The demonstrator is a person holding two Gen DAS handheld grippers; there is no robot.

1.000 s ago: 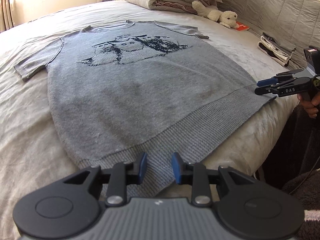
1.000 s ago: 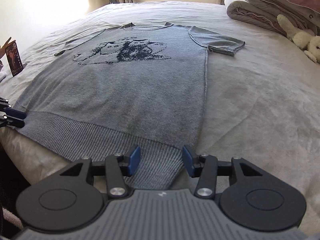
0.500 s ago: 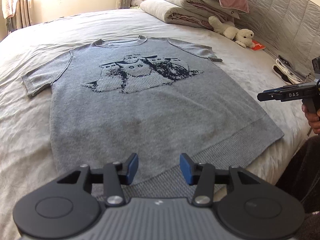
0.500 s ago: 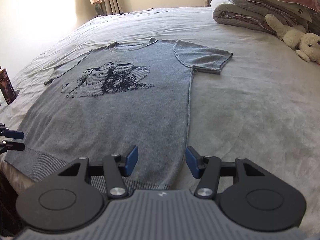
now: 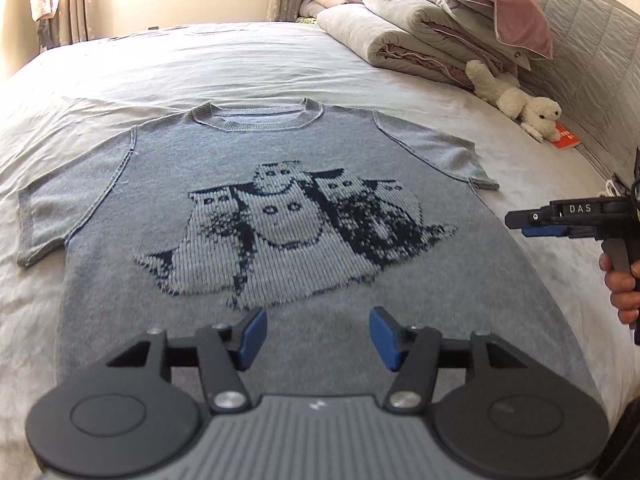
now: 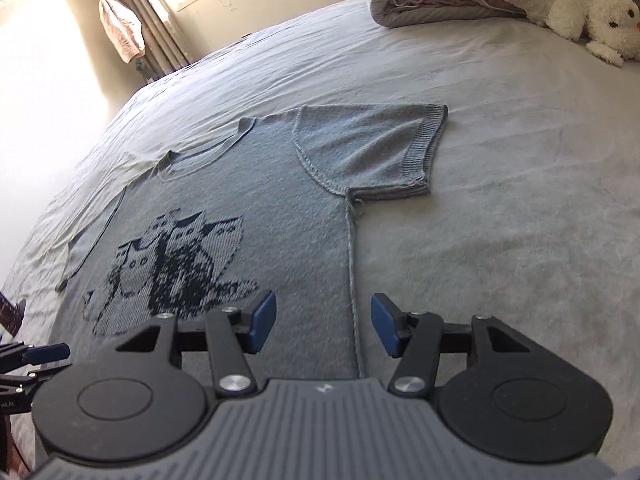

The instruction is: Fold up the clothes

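Note:
A grey knitted short-sleeved top (image 5: 280, 152) with a dark cat picture lies flat, face up, on the bed, collar away from me; it also shows in the right wrist view (image 6: 280, 200). My left gripper (image 5: 316, 338) is open and empty above the top's lower middle. My right gripper (image 6: 323, 329) is open and empty above the top's right side seam, below the right sleeve (image 6: 372, 148). The right gripper also shows at the right edge of the left wrist view (image 5: 532, 226).
The top lies on a pale grey bed sheet (image 5: 200, 64). Folded duvets and a pink pillow (image 5: 440, 28) are stacked at the head end, with a white plush toy (image 5: 516, 100) and a red booklet (image 5: 566, 138) beside them. A padded headboard (image 5: 592, 40) runs along the right.
Both grippers have moved from the hem up over the top toward the collar and risen. Both jaws have opened wider. The top has not moved.

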